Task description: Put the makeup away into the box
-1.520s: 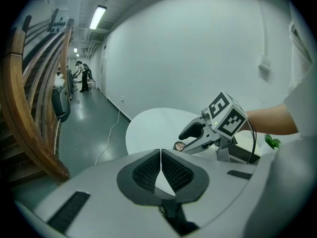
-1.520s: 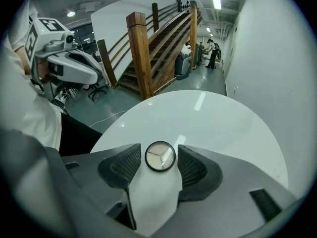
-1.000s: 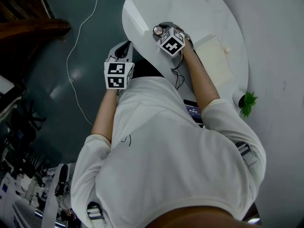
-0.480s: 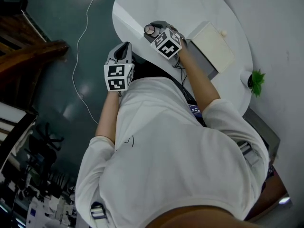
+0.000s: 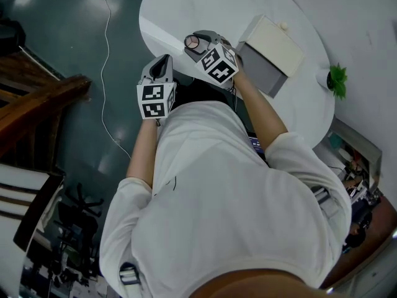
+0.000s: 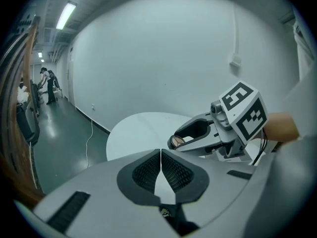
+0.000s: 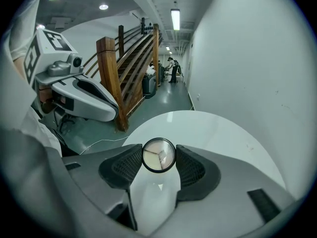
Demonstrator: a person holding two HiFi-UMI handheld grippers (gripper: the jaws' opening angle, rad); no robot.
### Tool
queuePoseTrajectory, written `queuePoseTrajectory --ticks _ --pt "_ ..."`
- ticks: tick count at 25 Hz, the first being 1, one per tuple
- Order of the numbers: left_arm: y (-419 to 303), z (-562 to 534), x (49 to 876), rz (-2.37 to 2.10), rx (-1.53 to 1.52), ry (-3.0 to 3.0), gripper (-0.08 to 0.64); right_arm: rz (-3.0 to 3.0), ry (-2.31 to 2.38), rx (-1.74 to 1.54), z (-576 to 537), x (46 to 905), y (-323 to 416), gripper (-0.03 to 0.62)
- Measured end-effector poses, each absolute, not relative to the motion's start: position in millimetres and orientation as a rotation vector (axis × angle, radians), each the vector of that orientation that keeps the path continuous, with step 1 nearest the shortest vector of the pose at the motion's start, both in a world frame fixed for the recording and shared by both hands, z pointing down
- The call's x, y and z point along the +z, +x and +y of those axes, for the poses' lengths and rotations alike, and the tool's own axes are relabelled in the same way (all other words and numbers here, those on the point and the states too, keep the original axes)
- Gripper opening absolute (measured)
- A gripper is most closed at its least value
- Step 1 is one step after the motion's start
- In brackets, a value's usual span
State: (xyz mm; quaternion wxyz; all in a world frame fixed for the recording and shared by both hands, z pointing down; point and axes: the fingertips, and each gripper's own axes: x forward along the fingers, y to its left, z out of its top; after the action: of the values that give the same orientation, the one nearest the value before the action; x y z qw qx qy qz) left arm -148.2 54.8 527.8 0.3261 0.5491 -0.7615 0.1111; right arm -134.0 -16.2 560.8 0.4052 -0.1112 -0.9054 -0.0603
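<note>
Two tongs are held up in front of the person, at the near edge of a round white table (image 5: 186, 5). The right tongs (image 7: 158, 163) are clenched on a small round compact (image 7: 158, 155), which is pinched at its sides between the ribbed pads, its pale face with a dark rim turned towards the camera. In the head view the compact (image 5: 191, 41) hangs above the table's near part, clear of the surface. The left tongs (image 6: 160, 165) are pressed together with nothing between them, just beside the right ones and over the table's rim. A box (image 5: 273, 39) with a cream top and a grey side stands on the table to the right of the right tongs, apart from the compact. A little green plant (image 5: 337, 79) sits at the table's far right edge. A thin white cable (image 5: 105, 54) trails over the dark floor (image 5: 62, 30).
</note>
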Motion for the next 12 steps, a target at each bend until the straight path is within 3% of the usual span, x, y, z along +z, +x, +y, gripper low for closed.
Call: queuePoseTrajectory --ticks 12 --pt "-128 20 529 -1.849 0.371 1.649 0.023 -2.319 -0.045 -0.104 -40 544 -98 0.212"
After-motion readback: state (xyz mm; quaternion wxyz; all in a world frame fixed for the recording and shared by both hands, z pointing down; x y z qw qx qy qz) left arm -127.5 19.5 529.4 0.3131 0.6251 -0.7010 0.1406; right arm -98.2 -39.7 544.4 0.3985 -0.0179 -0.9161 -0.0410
